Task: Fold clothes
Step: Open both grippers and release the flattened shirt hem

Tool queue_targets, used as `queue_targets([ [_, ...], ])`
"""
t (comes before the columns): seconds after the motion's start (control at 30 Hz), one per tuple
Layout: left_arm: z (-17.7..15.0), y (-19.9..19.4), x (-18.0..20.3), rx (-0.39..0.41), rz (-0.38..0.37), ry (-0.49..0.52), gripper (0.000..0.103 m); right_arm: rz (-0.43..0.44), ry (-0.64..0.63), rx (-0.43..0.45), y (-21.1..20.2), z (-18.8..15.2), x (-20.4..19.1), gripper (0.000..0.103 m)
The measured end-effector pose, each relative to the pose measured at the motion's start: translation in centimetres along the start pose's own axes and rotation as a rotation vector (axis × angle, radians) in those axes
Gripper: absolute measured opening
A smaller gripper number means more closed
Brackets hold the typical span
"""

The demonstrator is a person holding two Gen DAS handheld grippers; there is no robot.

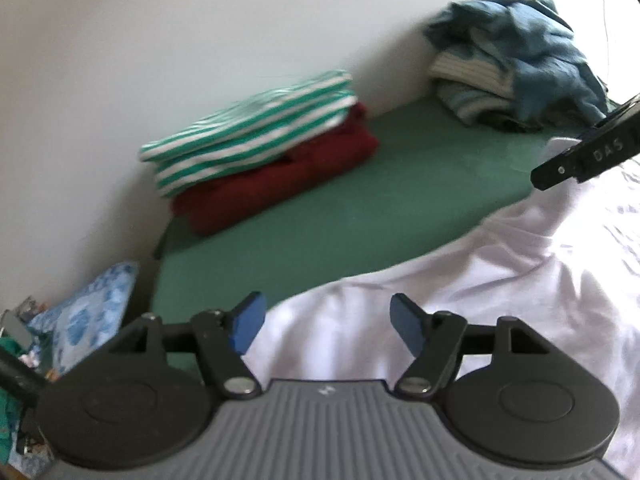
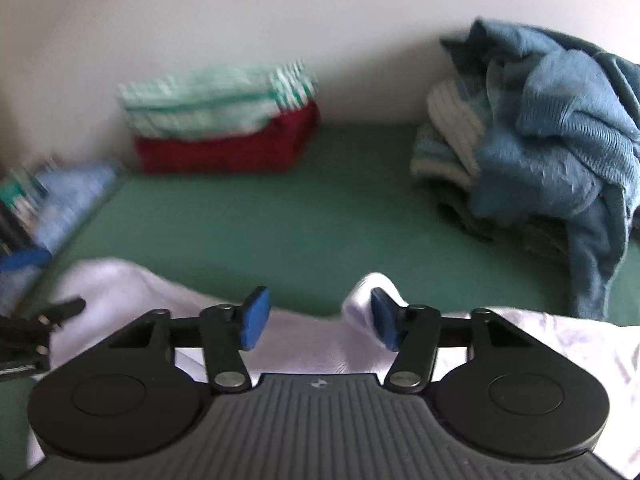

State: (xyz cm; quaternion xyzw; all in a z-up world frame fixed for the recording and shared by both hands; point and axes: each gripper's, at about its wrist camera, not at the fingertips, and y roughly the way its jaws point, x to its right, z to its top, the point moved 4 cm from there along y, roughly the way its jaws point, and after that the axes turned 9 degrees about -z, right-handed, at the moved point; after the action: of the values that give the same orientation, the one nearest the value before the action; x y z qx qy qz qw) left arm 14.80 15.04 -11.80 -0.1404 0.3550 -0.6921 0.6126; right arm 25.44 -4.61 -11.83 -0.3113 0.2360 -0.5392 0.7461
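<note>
A white garment lies spread over the near part of the green surface. My left gripper hovers open over the garment's left edge, with nothing between its blue pads. In the right wrist view my right gripper is open above the white garment. A raised fold of that cloth rests against its right pad. One finger of the right gripper reaches in from the right edge of the left wrist view.
A folded green-and-white striped top sits on a folded red garment against the wall. A rumpled pile of blue and cream knitwear fills the far right corner. A blue patterned cloth lies beyond the surface's left edge.
</note>
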Motion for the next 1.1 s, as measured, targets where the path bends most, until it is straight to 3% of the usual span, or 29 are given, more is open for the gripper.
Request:
queue_targets([
  [0.1,-0.7,0.4,1.3,-0.012,-0.016,0.017,0.074,-0.126,-0.022,0.008,-0.7,-1.4,1.1,0.050],
  [0.2,-1.8,0.8,2.0,-0.030,-0.034,0.016,0.075,-0.286,0.056,0.049,-2.9,-2.2,3.3,0.051],
  [0.27,-2.4,1.1,2.5,-0.033,-0.031,0.016,0.078,-0.203,0.124,0.124,-4.6,-1.7,3.5,0.048],
  [0.4,-3.2,1.9,2.8,-0.041,-0.034,-0.013,0.082,0.012,0.095,0.093,-3.6,0.2,0.7,0.047],
  [0.5,-3.8,1.9,2.7,-0.020,-0.018,-0.026,0.090,0.001,0.027,0.039,-0.9,-0.1,-0.9,0.050],
  [0.57,-4.3,1.8,2.4,-0.002,-0.015,-0.048,0.092,-0.045,0.042,-0.049,0.8,-1.2,-0.3,0.049],
  [0.8,-5.4,1.6,1.6,0.047,-0.006,-0.142,0.102,0.056,0.130,-0.146,-1.3,-4.0,0.9,0.046],
  [0.97,-5.2,1.4,1.9,0.055,0.022,-0.119,0.102,0.064,0.161,-0.049,-1.2,-1.8,-0.1,0.044],
  [1.1,-5.1,1.3,2.4,0.063,0.053,-0.086,0.102,-0.049,0.174,-0.065,1.7,-1.4,-0.3,0.042],
])
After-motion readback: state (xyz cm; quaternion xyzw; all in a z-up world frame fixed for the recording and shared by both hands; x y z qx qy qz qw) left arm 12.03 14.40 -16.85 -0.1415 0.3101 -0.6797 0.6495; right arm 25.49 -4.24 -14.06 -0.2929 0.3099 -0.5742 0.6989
